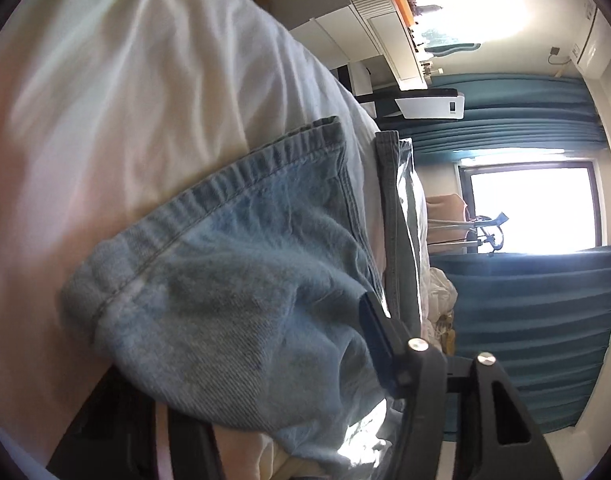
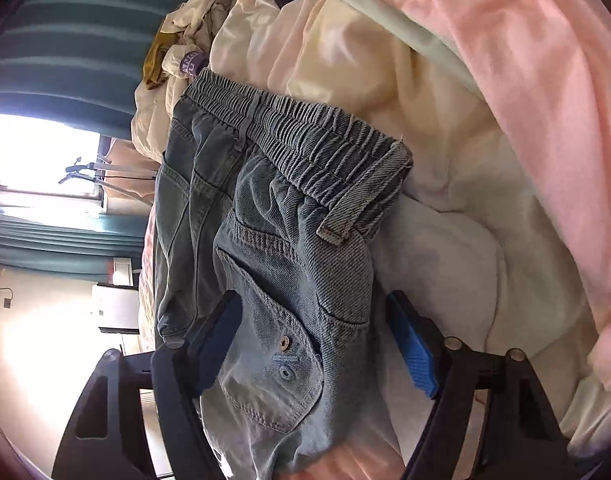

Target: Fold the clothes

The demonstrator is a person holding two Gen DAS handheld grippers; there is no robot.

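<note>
Light blue denim pants [image 2: 289, 248] with an elastic waistband lie on a pile of pale clothes. In the right wrist view my right gripper [image 2: 317, 344] is open, its blue-padded fingers [image 2: 413, 352] standing on either side of the pants' pocket area with a gap on each side. In the left wrist view a hemmed denim leg end [image 1: 233, 280] covers my left gripper [image 1: 345, 344]; only one blue finger pad [image 1: 375, 332] shows, pressed against the cloth, and the other finger is hidden under the denim.
Pink cloth [image 2: 545, 92] and cream garments [image 2: 385, 72] are heaped around the pants. White fabric [image 1: 125, 100] lies beside the denim leg. Teal curtains [image 1: 537, 320], a bright window [image 1: 533, 208] and white cabinets [image 1: 369, 4] stand behind.
</note>
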